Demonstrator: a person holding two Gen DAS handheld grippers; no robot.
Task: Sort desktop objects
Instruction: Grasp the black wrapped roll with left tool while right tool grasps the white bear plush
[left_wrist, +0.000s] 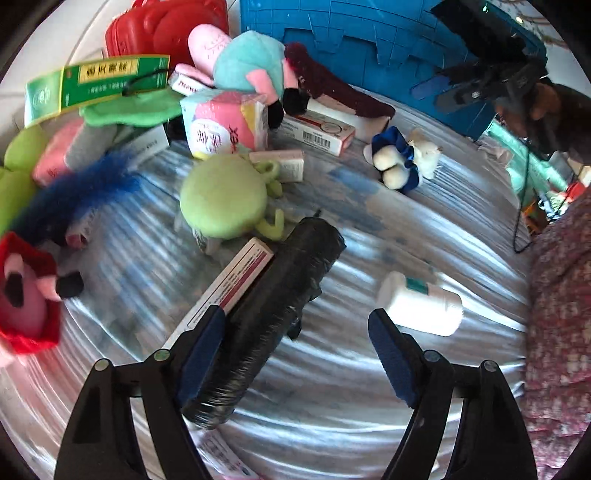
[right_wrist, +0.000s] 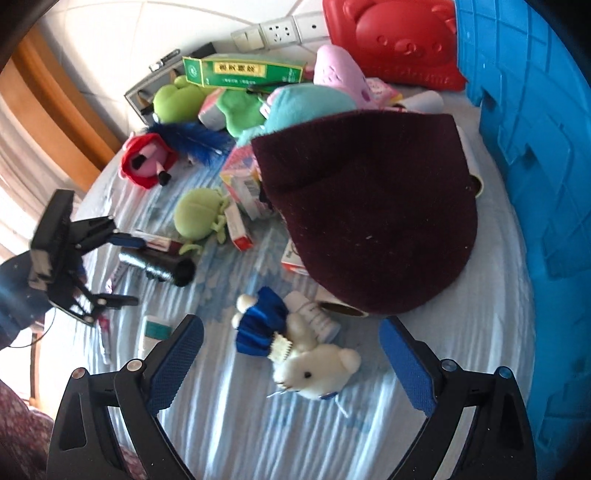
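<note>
The left gripper (left_wrist: 295, 328) hovers over the striped bench (left_wrist: 332, 387) with its fingers (left_wrist: 203, 343) spread wide, holding nothing; a black wrapped roll (left_wrist: 273, 310) lies between them, brushing the left pad, with a long medicine box (left_wrist: 225, 288) beside it and a white pill bottle (left_wrist: 421, 302) near the other finger. The right gripper (right_wrist: 291, 354) is also wide open and empty above a white teddy bear in a blue dress (right_wrist: 291, 350). A maroon knit hat (right_wrist: 369, 214) lies just beyond, by the blue bin (right_wrist: 535, 184) at the bench's far edge.
</note>
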